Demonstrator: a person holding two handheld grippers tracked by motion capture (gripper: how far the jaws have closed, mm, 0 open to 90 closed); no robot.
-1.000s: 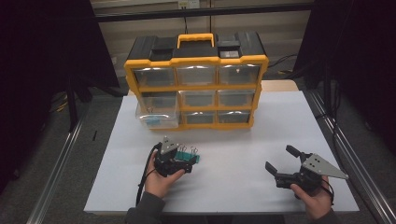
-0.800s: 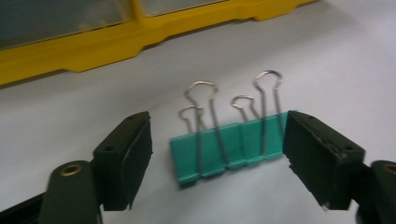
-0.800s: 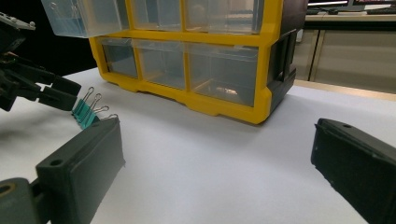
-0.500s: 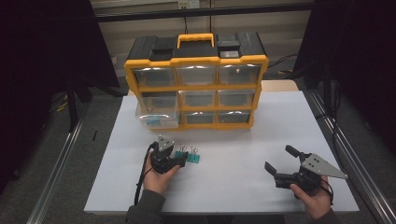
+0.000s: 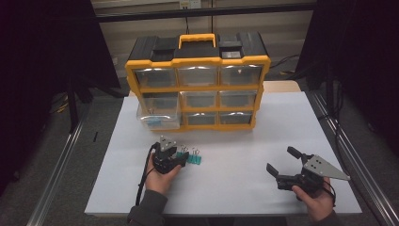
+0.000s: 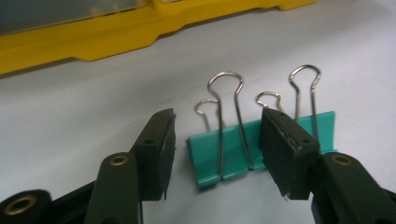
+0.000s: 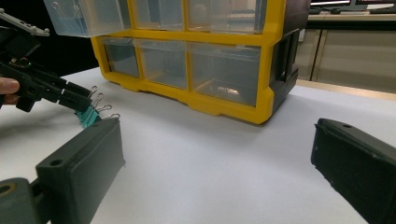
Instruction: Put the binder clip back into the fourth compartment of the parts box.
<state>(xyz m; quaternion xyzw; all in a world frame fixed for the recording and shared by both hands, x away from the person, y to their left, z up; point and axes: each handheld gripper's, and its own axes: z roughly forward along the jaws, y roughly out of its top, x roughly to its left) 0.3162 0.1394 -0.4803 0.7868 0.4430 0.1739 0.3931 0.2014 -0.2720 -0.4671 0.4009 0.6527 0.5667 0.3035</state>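
1. The teal sheet-metal binder clips [image 6: 261, 149] with looped silver wire handles lie on the matte white counter [image 5: 235, 188], lower centre-left of the high view, near the front of the yellow plastic drawer cabinet [image 5: 197, 89] but apart from it.
2. The left gripper [image 6: 217, 156], black with flat matte fingers [image 6: 156, 154], has its fingers apart. They straddle the nearer clip without clamping it; a gap shows at the left finger, while contact at the right finger cannot be told.
3. The right gripper [image 5: 284, 165], black with a grey three-cornered plate, sits at the lower right of the high view, well apart from the clips. Its fingers [image 7: 79, 168] stand wide apart on nothing.
4. The cabinet has clear smooth plastic drawers; one clear drawer [image 5: 157, 115] at the left is pulled out.
5. In the left gripper view, the right finger hides part of the clips, so their exact count is uncertain. Drawer contents are too dim to identify.
6. In that view, the clips' long folded edges run left to right, rising slightly rightward; the wire handles point toward the top of the frame, at the cabinet.
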